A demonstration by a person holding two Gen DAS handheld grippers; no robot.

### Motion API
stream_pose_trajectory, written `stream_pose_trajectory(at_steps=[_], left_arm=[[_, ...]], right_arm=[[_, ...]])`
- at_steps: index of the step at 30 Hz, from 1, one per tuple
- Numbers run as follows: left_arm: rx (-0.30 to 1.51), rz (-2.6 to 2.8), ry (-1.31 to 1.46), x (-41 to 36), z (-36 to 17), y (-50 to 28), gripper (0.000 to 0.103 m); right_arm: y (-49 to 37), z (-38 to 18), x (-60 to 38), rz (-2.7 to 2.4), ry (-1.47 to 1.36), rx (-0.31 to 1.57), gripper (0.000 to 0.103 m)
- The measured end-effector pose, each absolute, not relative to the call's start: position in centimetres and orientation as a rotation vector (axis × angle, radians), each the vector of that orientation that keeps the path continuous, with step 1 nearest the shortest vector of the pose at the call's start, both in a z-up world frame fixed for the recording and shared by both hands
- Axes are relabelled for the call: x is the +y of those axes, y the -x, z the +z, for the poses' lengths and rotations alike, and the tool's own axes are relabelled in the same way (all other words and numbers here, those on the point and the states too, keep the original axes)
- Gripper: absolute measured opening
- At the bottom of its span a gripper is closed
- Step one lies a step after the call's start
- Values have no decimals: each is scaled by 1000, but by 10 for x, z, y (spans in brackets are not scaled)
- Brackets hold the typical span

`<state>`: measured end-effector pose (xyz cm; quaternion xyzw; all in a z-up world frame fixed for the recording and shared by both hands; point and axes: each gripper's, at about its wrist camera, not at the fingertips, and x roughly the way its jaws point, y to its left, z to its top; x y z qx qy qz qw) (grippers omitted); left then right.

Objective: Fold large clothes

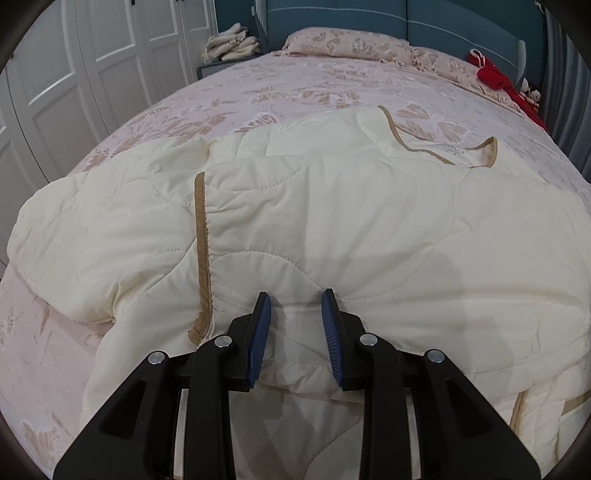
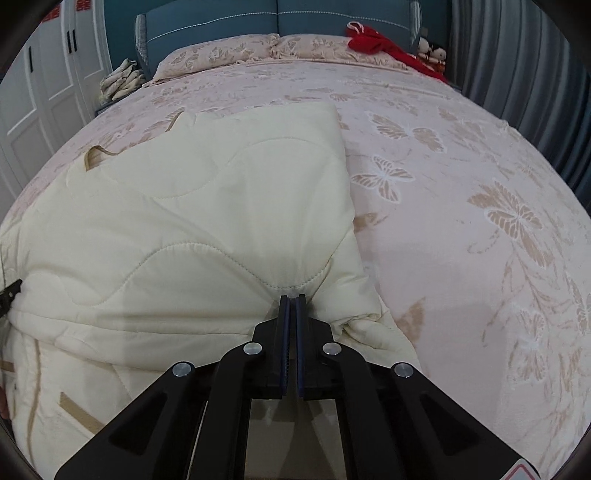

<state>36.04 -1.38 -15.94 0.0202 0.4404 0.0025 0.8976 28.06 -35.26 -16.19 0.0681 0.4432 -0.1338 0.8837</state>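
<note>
A: Where is the cream quilt (image 1: 332, 229) lying?

B: On the bed (image 2: 461, 192), bunched toward the foot end, well apart from the pillows (image 2: 229, 50) at the blue headboard (image 2: 277, 18). From the right wrist view it covers the half of the bed toward the white wardrobe (image 2: 44, 96); the butterfly-patterned sheet beside it is bare. Tan binding (image 1: 202, 251) runs along one folded-over edge, and a corner with a printed label (image 1: 458, 151) lies turned up on the headboard side.

A: What about the left gripper (image 1: 295, 295)?

B: Its jaws stand apart, the blue pads (image 1: 263, 325) on either side of a strip of quilt near the bed's foot edge, just beside the tan binding. They grip nothing.

A: And the right gripper (image 2: 292, 297)?

B: Its jaws are together, clamped on a pinch of the quilt at the foot-side corner; stitching and creases fan out from the tips.

A: Anything else near the headboard?

B: A red garment (image 2: 373, 42) on the far pillow, soft toys (image 2: 432, 50) next to it, and a pile of pale cloth (image 1: 232, 46) on the wardrobe side.
</note>
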Motion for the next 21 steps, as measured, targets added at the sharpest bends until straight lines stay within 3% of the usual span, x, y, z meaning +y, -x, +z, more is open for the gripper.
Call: stream_pose_trajectory(at_steps=[6, 8, 13, 16, 20, 21], left_arm=[[897, 4, -35, -13, -160, -359, 27], [895, 1, -24, -12, -161, -358, 28], [888, -11, 8, -7, -156, -355, 28], [902, -57, 117, 14, -140, -348, 45], [831, -43, 244, 78, -106, -321, 84], [811, -24, 273, 102, -100, -316, 87]], right_arm=[[-283, -155, -349, -301, -125, 936, 0], [-277, -127, -334, -292, -183, 903, 7], [-291, -91, -241, -26, -206, 906, 7], [-307, -114, -195, 45, -165, 975, 7], [-308, -152, -172, 12, -111, 997, 8], [-304, -154, -170, 6, -94, 975, 7]])
